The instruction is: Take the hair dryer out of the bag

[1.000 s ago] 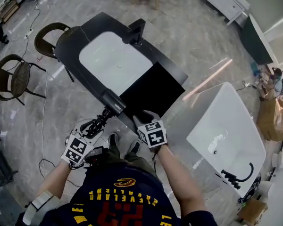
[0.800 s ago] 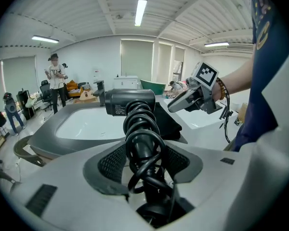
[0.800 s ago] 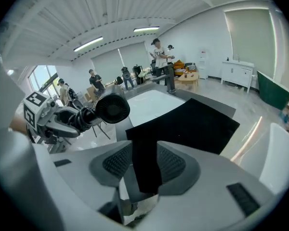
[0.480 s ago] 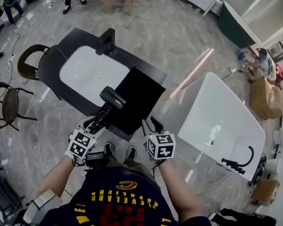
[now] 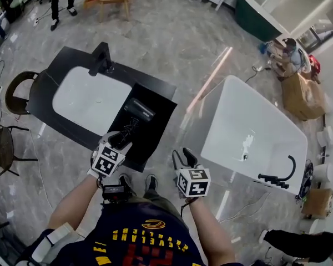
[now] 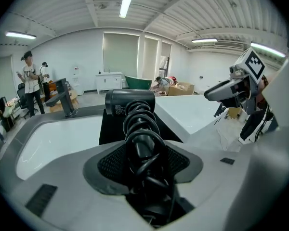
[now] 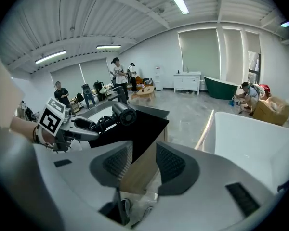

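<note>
Black hair dryer (image 5: 137, 110) is in the air over the dark counter (image 5: 155, 87) beside the white basin (image 5: 89, 101). The left hand-held gripper (image 5: 122, 139) pinches its cord-wrapped handle, barrel pointing away, probably for an easy set-down. The right hand-held gripper (image 5: 183, 158) is spread and empty near the body (no bag I can make out), likely just keeping clear.
</note>
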### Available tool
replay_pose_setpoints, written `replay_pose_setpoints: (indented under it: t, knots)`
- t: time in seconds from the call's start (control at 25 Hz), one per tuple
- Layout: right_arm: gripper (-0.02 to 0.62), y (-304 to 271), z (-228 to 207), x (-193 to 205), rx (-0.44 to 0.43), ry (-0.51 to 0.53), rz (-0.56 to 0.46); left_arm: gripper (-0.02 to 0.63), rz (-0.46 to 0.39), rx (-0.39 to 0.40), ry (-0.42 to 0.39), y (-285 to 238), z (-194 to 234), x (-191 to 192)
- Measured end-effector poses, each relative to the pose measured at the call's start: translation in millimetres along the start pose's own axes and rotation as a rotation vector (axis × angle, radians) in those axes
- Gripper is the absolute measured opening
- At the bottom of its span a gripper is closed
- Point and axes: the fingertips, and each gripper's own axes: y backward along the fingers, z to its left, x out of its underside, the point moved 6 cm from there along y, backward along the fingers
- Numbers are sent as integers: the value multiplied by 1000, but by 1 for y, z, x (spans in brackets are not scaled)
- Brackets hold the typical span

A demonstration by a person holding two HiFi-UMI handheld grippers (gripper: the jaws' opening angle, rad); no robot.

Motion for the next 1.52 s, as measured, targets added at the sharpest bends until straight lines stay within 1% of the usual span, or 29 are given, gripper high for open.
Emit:
replay_pose_setpoints:
  t: [0.32,0.48,0.64,0.8,0.96,1.16,1.28,1.36,1.52]
  knots:
    - [156,0,-12,11,36,-51,13,230,45,9,-8,-57,1,-11]
    - [156,2,-15,14,44,-64,22,230,88,1,-6,-72,1,-11]
    - [156,2,-19,18,53,-70,35,230,104,-12,-4,-86,1,-7]
    - [156,-1,-21,18,55,-83,48,230,105,-27,4,-93,4,-9]
    - [156,-4,-22,19,50,-87,52,230,101,-21,14,-98,3,-10]
    - [156,-4,-21,19,43,-92,53,232,115,-6,69,-96,1,-4]
    - [156,-4,-20,19,38,-91,54,232,112,-5,78,-99,-1,-3]
    - [156,-4,-18,19,36,-87,55,232,129,3,90,-99,-3,-3]
    - [156,-5,-14,19,31,-85,60,232,152,6,87,-100,-6,1]
